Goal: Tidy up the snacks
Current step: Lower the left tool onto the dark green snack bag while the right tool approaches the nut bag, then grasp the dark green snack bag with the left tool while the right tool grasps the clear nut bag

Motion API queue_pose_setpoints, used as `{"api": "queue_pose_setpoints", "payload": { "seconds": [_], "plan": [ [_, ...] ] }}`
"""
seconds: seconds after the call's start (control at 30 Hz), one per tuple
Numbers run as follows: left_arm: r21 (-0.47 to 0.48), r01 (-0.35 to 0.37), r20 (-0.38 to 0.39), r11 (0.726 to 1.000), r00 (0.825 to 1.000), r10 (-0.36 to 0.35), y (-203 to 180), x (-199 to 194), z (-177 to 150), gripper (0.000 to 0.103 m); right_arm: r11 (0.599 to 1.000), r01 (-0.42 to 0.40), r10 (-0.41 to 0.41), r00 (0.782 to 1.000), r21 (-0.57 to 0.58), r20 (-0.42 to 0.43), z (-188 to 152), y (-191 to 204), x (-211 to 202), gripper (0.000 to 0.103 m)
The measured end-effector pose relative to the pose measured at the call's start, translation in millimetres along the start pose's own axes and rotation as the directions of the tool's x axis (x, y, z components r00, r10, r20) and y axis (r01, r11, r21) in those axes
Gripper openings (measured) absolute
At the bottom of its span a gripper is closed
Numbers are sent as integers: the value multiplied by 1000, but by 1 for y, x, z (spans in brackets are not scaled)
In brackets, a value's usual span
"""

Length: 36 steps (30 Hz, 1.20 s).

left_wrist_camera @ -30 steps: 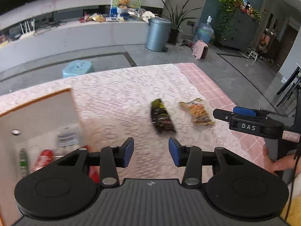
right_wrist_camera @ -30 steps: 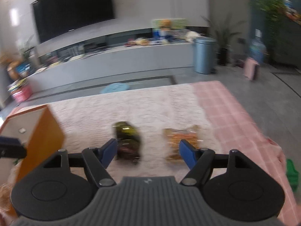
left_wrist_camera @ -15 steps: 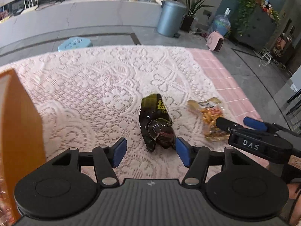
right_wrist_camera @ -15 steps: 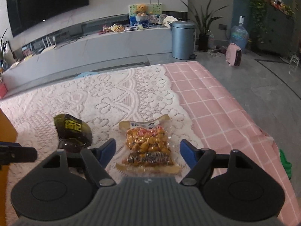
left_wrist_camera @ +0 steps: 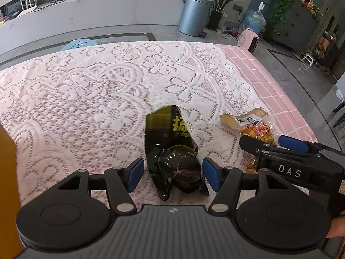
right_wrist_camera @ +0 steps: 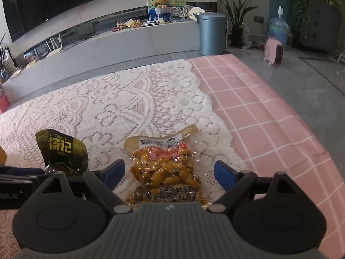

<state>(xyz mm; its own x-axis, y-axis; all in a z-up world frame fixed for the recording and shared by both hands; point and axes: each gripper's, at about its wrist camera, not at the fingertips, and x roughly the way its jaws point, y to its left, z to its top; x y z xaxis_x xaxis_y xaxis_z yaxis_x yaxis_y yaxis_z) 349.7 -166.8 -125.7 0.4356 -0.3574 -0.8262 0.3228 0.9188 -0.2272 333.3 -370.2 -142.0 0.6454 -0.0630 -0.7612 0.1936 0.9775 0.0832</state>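
Note:
A dark green snack packet [left_wrist_camera: 170,149] with yellow characters lies on the lace tablecloth [left_wrist_camera: 86,99]. My left gripper [left_wrist_camera: 172,172] is open, its blue pads on either side of the packet's near end. A clear packet of yellow nuts [right_wrist_camera: 166,168] lies to its right. My right gripper [right_wrist_camera: 169,171] is open, with wide jaws straddling the nut packet's near half. The green packet also shows in the right wrist view [right_wrist_camera: 62,151], and the nut packet [left_wrist_camera: 254,129] and the right gripper [left_wrist_camera: 273,143] in the left wrist view.
An orange box wall [left_wrist_camera: 6,172] stands at the left edge. The pink checked cloth [right_wrist_camera: 269,118] covers the table's right part, which ends at the floor. A grey bin [right_wrist_camera: 212,33], a plant and a long counter stand beyond the table.
Both grippers moved forward and down over the packets. The left gripper now straddles the green packet's near end, and the right gripper straddles the nut packet more deeply.

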Motion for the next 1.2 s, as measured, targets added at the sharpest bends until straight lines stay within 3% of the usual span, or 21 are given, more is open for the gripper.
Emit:
{"api": "queue_pose_setpoints", "payload": {
  "seconds": [0.73, 1.2],
  "plan": [
    [73, -13, 37, 997, 999, 11, -8, 3, -3, 62, 994, 3, -3, 1000, -111, 1, -7, 15, 1, 75],
    [113, -18, 49, 993, 999, 12, -19, -31, -6, 61, 995, -1, 5, 999, -95, 46, -4, 10, -24, 75]
  ]
}}
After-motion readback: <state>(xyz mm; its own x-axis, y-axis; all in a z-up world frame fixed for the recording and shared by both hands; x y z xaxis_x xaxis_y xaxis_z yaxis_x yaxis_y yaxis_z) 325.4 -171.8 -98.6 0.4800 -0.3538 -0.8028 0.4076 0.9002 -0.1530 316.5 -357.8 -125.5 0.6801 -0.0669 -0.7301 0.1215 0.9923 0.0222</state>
